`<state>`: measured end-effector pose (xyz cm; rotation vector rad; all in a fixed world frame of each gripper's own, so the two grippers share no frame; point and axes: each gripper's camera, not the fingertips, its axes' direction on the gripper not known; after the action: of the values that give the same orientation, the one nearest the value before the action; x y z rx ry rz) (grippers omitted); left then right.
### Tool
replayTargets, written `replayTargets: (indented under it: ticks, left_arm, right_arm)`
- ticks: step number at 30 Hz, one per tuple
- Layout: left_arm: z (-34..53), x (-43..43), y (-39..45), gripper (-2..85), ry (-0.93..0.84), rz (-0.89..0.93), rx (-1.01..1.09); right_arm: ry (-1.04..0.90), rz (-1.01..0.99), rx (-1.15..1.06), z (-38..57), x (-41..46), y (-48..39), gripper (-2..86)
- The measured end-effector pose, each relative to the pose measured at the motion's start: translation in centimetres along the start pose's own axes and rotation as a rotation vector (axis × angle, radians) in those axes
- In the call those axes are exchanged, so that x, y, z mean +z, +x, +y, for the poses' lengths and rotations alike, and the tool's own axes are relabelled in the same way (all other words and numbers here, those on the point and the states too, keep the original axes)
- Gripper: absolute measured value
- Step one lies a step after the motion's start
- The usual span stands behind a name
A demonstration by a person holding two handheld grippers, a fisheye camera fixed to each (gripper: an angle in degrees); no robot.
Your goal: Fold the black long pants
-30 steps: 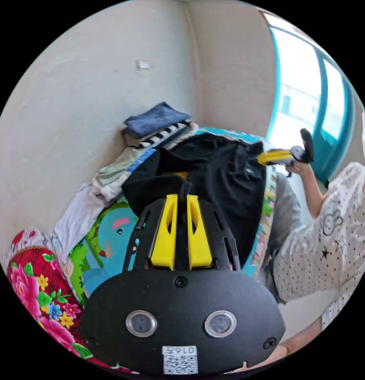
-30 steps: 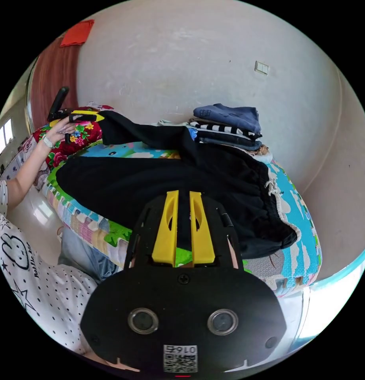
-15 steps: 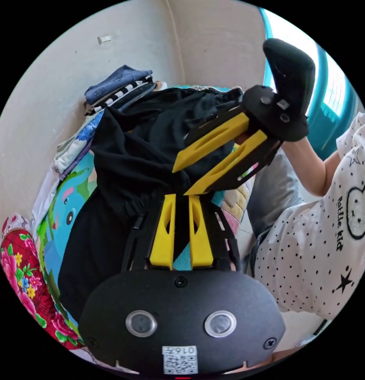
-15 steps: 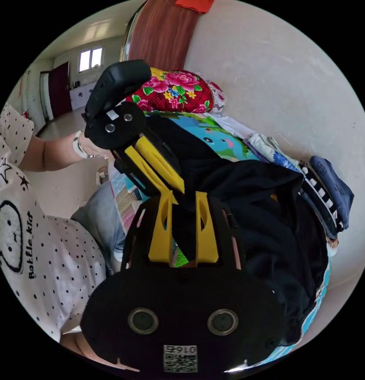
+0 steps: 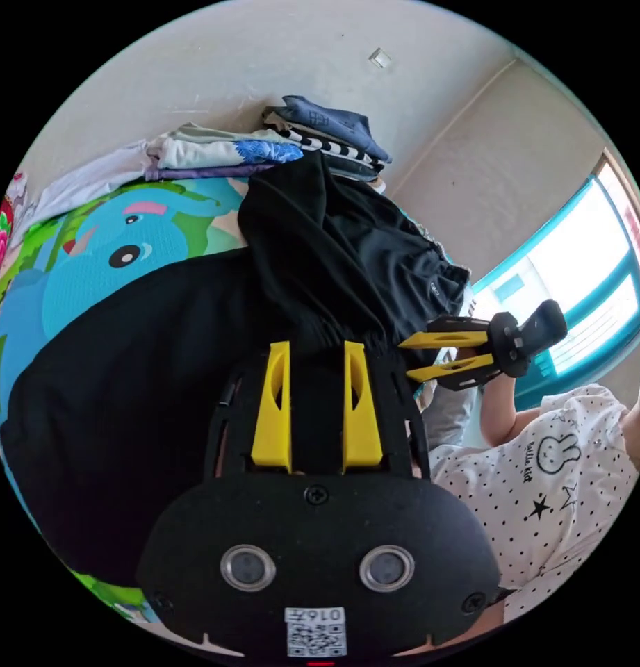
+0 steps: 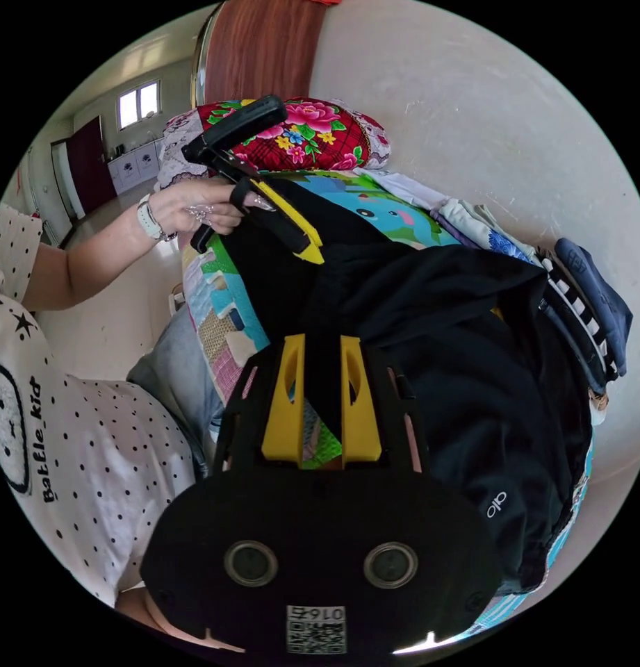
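The black long pants (image 5: 125, 361) lie on a cartoon play mat (image 5: 111, 236), with one part folded over toward the gathered waistband (image 5: 431, 257). My left gripper (image 5: 316, 345) is open, jaws wide apart just over the black cloth. In the right gripper view the left gripper (image 6: 306, 246) hovers above the pants (image 6: 472, 361) in a person's hand. My right gripper (image 6: 322, 338) is open at the mat's near edge, black cloth behind its jaws. From the left gripper view the right gripper (image 5: 408, 361) stands beside the waistband with a clear gap between its jaws.
A stack of folded clothes (image 5: 320, 132) (image 6: 584, 299) sits against the wall behind the pants. A red floral pillow (image 6: 299, 139) lies at the mat's far end. The person's dotted shirt (image 5: 542, 486) and a window (image 5: 591, 292) are close by.
The two grippers met over the pants, each shut on cloth. Now both have opened and drawn apart, leaving the carried part lying folded over.
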<state>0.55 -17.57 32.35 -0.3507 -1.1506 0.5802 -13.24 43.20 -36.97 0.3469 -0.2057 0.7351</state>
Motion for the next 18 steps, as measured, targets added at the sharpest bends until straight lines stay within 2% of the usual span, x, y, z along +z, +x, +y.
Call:
replayTargets:
  ticks: [4,11,13,15,16,18]
  left_arm:
    - [-0.3,-0.1,0.7,7.6,0.027,0.014,0.037]
    - [-3.2,-4.1,5.7,6.1,-0.039,-0.169,0.253]
    - [-5.2,-6.7,6.4,5.6,-0.070,-0.324,0.303]
    - [-8.8,-11.4,7.1,4.4,-0.068,-0.701,0.374]
    - [-10.0,-12.5,6.9,4.3,-0.064,-0.806,0.380]
    - [-14.6,-16.6,4.7,3.7,0.015,-1.190,0.297]
  right_arm:
    - [0.009,0.015,-0.012,0.9,1.5,-0.9,7.6]
    - [0.103,0.038,0.015,3.7,1.4,-1.4,1.9]
    - [0.148,0.020,0.049,4.5,0.9,-1.1,1.0]
    - [0.162,0.041,0.074,5.5,0.7,-0.7,0.6]
    - [0.163,0.063,0.076,6.5,0.7,-0.6,0.5]
    - [0.161,0.094,0.094,8.1,0.9,-0.2,0.6]
